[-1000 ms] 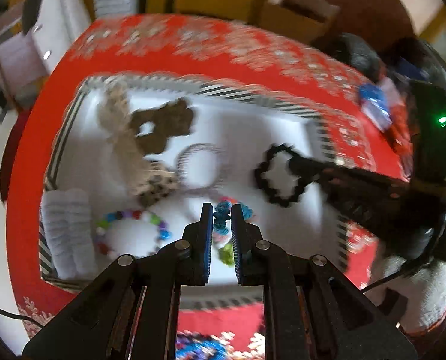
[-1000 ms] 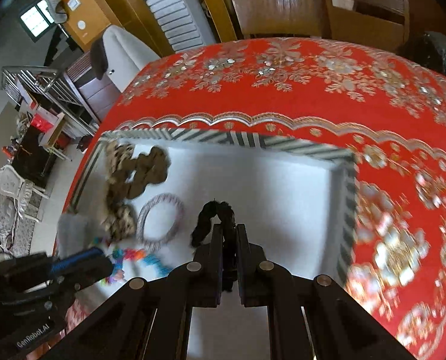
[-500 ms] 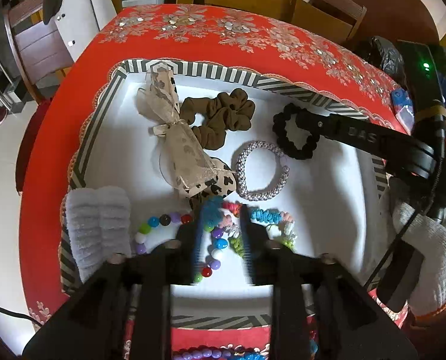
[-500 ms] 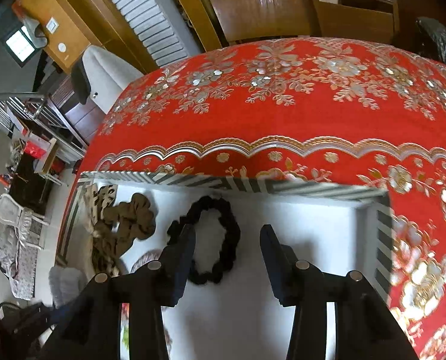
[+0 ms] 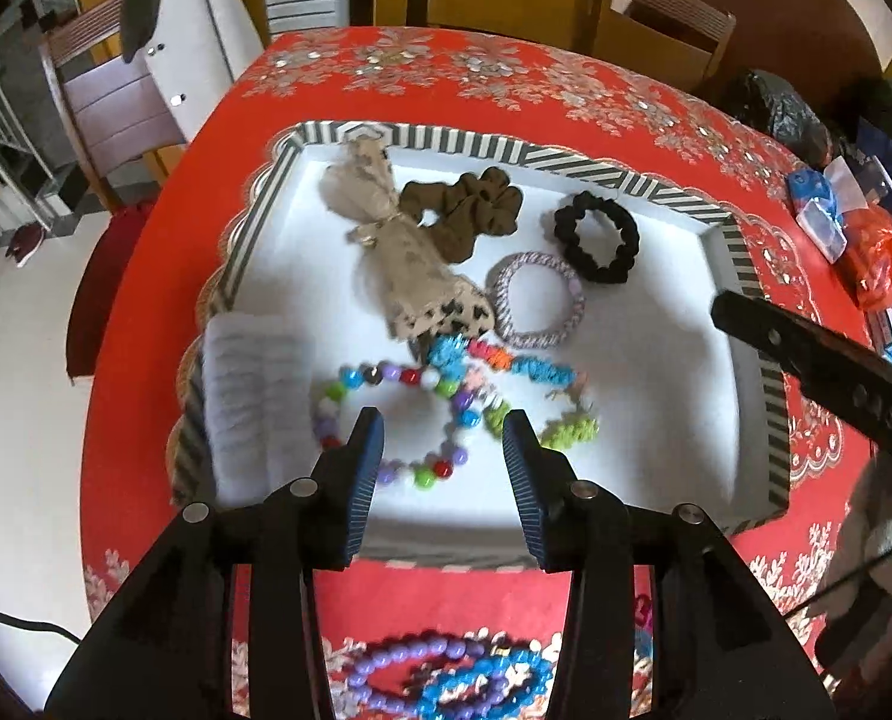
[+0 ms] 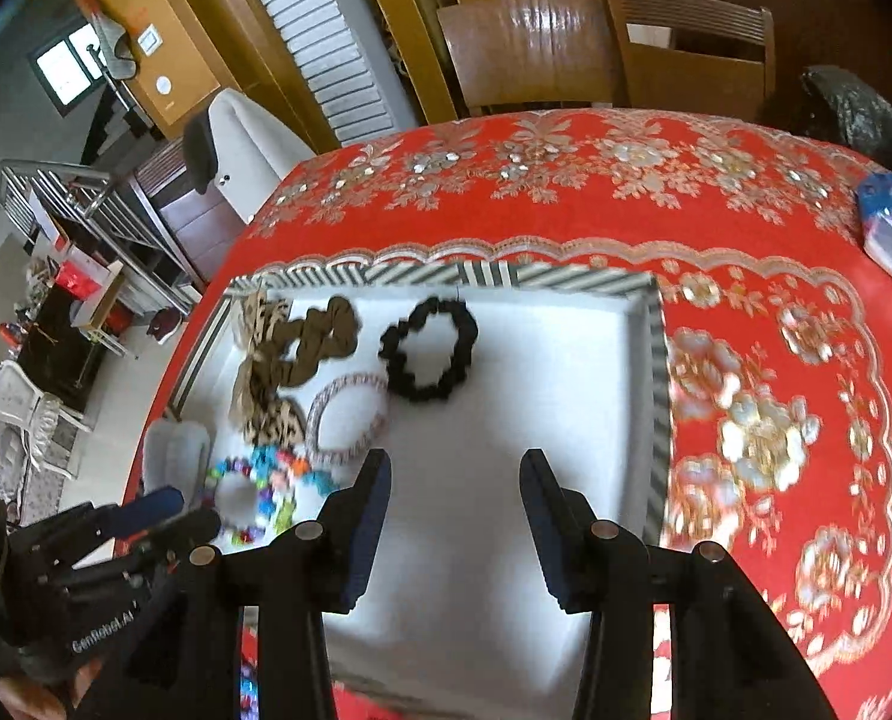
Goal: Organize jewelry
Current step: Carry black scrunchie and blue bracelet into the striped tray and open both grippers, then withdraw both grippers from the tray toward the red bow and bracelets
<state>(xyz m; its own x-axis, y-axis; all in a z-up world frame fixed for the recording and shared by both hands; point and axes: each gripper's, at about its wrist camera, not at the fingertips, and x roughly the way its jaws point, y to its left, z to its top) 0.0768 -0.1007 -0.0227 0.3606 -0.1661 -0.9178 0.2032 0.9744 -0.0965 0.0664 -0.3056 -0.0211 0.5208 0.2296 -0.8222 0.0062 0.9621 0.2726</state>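
Jewelry lies in a shallow white tray [image 5: 643,360] with a grey-and-white striped rim, set on a red tablecloth [image 5: 457,69] patterned with pale, shiny flowers. A black scrunchie [image 5: 595,237] forms a puffy ruffled ring near the far rim, just beside a brown scrunchie [image 5: 466,210] of crumpled matte cloth. A ribbed, pale pink-and-grey band [image 5: 535,300] makes a smooth hoop touching the black one. A beige gauzy bow [image 5: 386,240] with a leopard-print end [image 5: 446,318] runs down the tray's left half. Nearer lie a bracelet [image 5: 386,414] of round glossy multicolour beads and a tangle of bright coiled ties [image 5: 523,378]. A soft grey ribbed pad [image 5: 254,396] sits by the left rim. More beaded strands [image 5: 446,681] lie on the cloth outside the tray, blurred.

The left gripper [image 5: 443,468] hangs over the near rim, blue ridged pads spread wide, grasping nothing. The right gripper [image 6: 454,516] is likewise spread and empty above bare tray floor. "GenRobot.AI" is printed on the left gripper's body in the right wrist view.
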